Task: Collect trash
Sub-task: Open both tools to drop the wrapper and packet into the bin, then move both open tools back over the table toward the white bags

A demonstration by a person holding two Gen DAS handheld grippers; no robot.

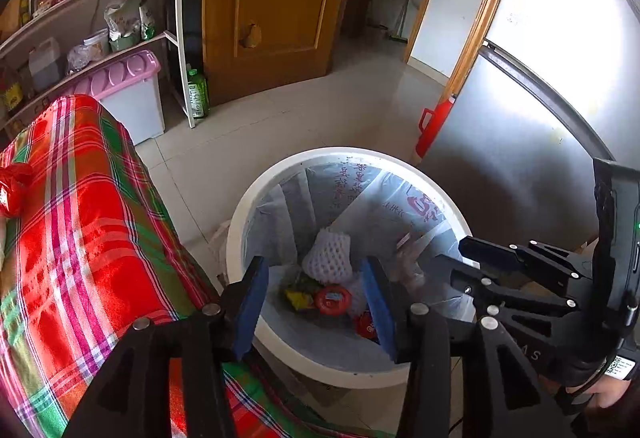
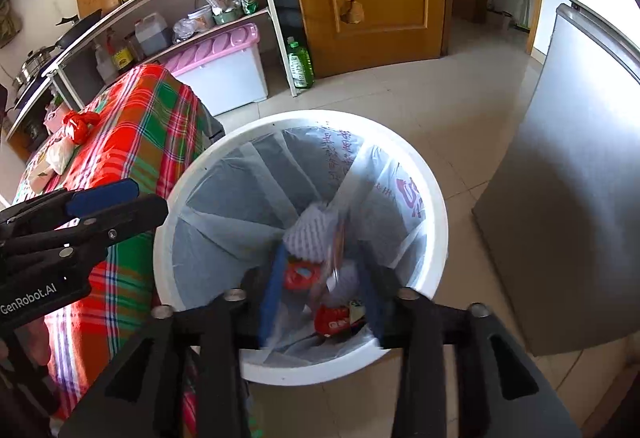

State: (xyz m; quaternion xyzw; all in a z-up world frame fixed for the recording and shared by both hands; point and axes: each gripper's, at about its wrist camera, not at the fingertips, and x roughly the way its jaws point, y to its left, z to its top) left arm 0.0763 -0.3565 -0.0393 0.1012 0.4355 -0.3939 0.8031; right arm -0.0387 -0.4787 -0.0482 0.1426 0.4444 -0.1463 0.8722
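Looking down my left wrist view, my left gripper [image 1: 316,302] hangs over the white trash bin [image 1: 240,234] with its blue pads [image 1: 252,302] apart and nothing between them. In the plastic liner [image 1: 380,206] lie a white foam fruit net [image 1: 328,258], a red ring-shaped wrapper [image 1: 333,300] and a yellow packet [image 1: 298,298]. The plaid-covered tabletop [image 1: 80,238] sits just left of the bin.

In my right wrist view, my right gripper [image 2: 322,290] is also spread over the bin [image 2: 436,206], clamping nothing; a blurred clear wrapper [image 2: 338,246] hangs between the fingers, touching neither. A red packet [image 2: 332,318] rests below.
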